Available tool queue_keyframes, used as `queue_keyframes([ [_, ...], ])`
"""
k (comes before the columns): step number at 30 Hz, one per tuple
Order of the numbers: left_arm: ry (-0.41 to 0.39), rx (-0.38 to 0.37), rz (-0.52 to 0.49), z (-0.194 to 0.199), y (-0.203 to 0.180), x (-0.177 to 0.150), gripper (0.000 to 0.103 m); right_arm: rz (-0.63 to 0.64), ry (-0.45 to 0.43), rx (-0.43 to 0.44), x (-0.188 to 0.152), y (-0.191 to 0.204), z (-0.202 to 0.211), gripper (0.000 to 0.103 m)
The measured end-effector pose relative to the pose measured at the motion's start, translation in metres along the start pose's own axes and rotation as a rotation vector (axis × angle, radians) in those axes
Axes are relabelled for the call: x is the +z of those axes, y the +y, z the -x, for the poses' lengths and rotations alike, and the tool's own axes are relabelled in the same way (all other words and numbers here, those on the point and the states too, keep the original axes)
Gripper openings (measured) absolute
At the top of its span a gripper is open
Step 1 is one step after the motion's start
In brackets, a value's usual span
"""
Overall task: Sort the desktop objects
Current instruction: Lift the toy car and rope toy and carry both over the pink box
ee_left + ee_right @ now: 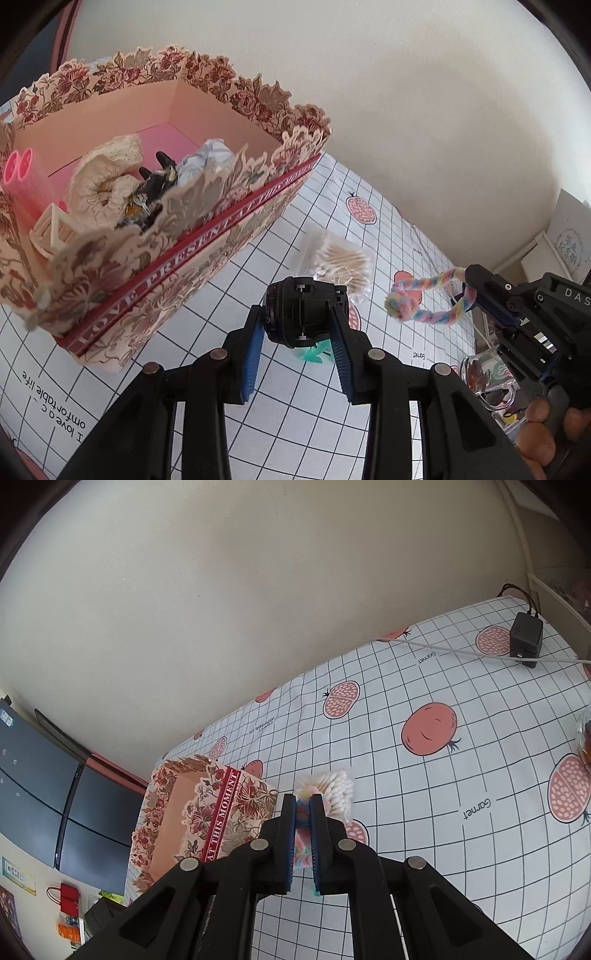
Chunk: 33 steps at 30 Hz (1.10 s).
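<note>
1. Two tongs are loaded: the left tongs (301, 332) pinch a black round gadget (304, 312), and the right tongs (469, 291) are pressed together on a pastel twisted loop (424, 299).
2. Both loads hang above the desk (391, 236), right of the box (207, 225).
3. From the box, the gadget is the nearer load, just off its lettered long side; the loop is farther right.
4. That long side runs diagonally, so the left hand likely goes up and left over the scalloped rim.
5. Swabs (340, 258) lie on the desk beyond the gadget, near the box.
</note>
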<state>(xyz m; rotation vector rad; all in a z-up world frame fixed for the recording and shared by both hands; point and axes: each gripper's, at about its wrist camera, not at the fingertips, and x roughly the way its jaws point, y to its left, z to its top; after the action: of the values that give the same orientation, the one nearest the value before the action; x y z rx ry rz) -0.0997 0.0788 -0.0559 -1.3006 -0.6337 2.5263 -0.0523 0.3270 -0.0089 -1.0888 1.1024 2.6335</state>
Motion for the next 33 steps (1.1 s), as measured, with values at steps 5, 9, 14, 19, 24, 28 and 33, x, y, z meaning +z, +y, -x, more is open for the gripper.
queue_keyframes([
  [5,-0.053,-0.035,-0.022,0.019,-0.006,0.011,0.037,0.001,-0.042,0.020,0.004,0.006,0.012,0.008],
  [9,-0.072,-0.075,-0.042,0.032,-0.011,0.020,0.037,0.005,-0.069,0.038,0.007,0.012,0.022,0.008],
  [14,-0.124,-0.108,-0.063,0.057,-0.012,0.035,0.037,0.035,-0.129,0.063,0.013,0.026,0.044,0.008],
  [19,-0.174,-0.129,-0.067,0.081,-0.008,0.048,0.037,0.053,-0.187,0.108,0.018,0.043,0.067,0.008],
  [24,-0.214,-0.147,-0.067,0.097,-0.005,0.060,0.037,0.078,-0.235,0.139,0.020,0.059,0.085,0.008],
  [28,-0.242,-0.154,-0.067,0.110,0.003,0.067,0.037,0.079,-0.247,0.156,0.019,0.069,0.089,0.008],
  [33,-0.271,-0.154,-0.026,0.120,0.022,0.073,0.037,0.078,-0.241,0.180,0.015,0.079,0.086,0.008],
])
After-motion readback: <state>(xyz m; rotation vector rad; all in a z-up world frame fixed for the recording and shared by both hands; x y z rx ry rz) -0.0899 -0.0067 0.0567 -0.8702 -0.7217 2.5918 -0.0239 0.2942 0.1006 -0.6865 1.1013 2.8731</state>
